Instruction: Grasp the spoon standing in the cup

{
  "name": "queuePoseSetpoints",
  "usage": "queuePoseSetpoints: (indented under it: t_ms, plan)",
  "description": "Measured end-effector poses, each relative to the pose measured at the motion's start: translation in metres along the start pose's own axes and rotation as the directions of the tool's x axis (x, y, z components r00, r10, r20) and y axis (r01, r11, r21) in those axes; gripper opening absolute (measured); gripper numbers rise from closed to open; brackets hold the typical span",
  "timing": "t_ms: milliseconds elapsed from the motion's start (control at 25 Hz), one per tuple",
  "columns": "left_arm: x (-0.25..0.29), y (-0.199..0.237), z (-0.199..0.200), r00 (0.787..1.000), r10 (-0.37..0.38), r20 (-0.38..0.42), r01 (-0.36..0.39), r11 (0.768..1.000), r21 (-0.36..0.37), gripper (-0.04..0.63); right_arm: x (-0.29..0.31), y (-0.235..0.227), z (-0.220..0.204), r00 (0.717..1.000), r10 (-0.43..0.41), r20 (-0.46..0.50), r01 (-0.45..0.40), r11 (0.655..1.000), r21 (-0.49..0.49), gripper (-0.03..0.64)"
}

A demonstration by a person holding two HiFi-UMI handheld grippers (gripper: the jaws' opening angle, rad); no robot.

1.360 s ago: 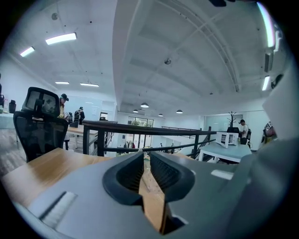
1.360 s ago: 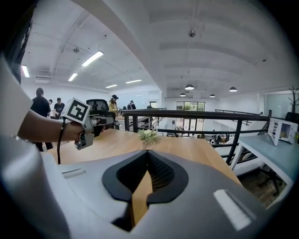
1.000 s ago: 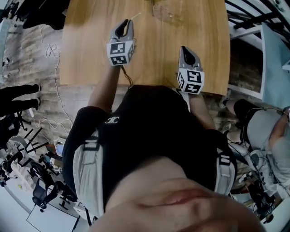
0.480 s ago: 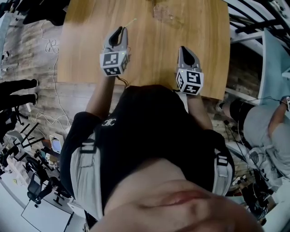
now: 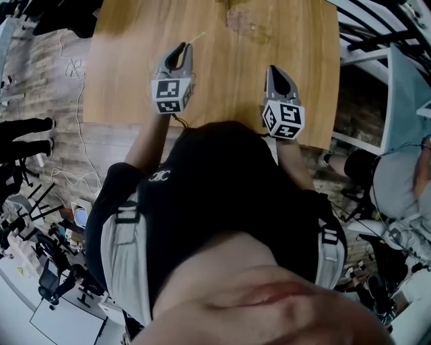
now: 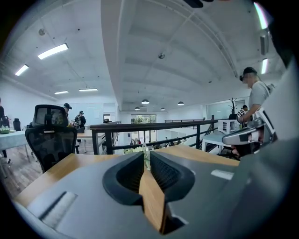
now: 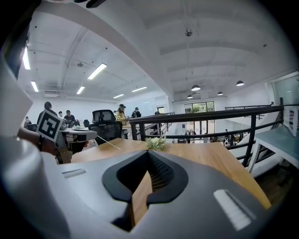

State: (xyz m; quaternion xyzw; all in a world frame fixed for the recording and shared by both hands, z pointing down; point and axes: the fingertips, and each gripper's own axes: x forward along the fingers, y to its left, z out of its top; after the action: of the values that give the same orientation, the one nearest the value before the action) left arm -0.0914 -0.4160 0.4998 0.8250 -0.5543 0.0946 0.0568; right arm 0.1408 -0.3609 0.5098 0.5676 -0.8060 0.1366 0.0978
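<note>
- Nearest the head camera, the person's black shirt carries a small white emblem, too small to read.
- Both grippers hover over the near edge of the wooden table and point away from the person. I judge this a ready pose. Their marker cubes face up and bear black-and-white squares, no letters.
- The right gripper has its jaws pressed together on nothing. It looks idle.
- The left gripper has its jaws drawn to a hairline slit. A thin pale stick, which I take for the spoon, juts from its tip, seemingly pinched there and standing in no cup.
- At the far end lie a blurred clear thing, perhaps the cup, and small white flowers, well apart from both grippers.
</note>
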Motion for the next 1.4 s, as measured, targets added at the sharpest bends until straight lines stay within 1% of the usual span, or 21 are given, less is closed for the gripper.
queuePoseSetpoints:
  t_ms: [320, 520, 840, 1080, 1400]
  plan:
    - [0.007, -0.001, 0.000, 0.999, -0.032, -0.004, 0.032, 0.999, 0.008, 0.051, 0.000, -0.003, 0.002, 1.000, -0.023, 0.009, 0.023, 1.000, 0.018, -0.002]
    - [0.013, -0.004, 0.000, 0.999, -0.048, -0.009, 0.048, 0.999, 0.008, 0.051, -0.002, -0.010, 0.004, 0.999, -0.052, 0.009, 0.052, 0.998, 0.025, -0.002]
    - [0.015, -0.005, -0.011, 0.997, -0.070, -0.028, 0.070, 0.997, -0.017, 0.052, -0.007, -0.014, 0.000, 0.995, -0.095, 0.014, 0.094, 0.995, 0.037, -0.002]
    - [0.010, 0.005, -0.013, 0.997, -0.056, -0.043, 0.053, 0.997, -0.063, 0.052, -0.010, -0.011, -0.003, 0.994, -0.112, 0.010, 0.111, 0.993, 0.043, -0.002]
    - [0.002, 0.010, -0.016, 0.997, -0.055, -0.047, 0.052, 0.996, -0.073, 0.052, -0.010, -0.009, -0.009, 0.993, -0.117, 0.005, 0.117, 0.991, 0.063, -0.002]
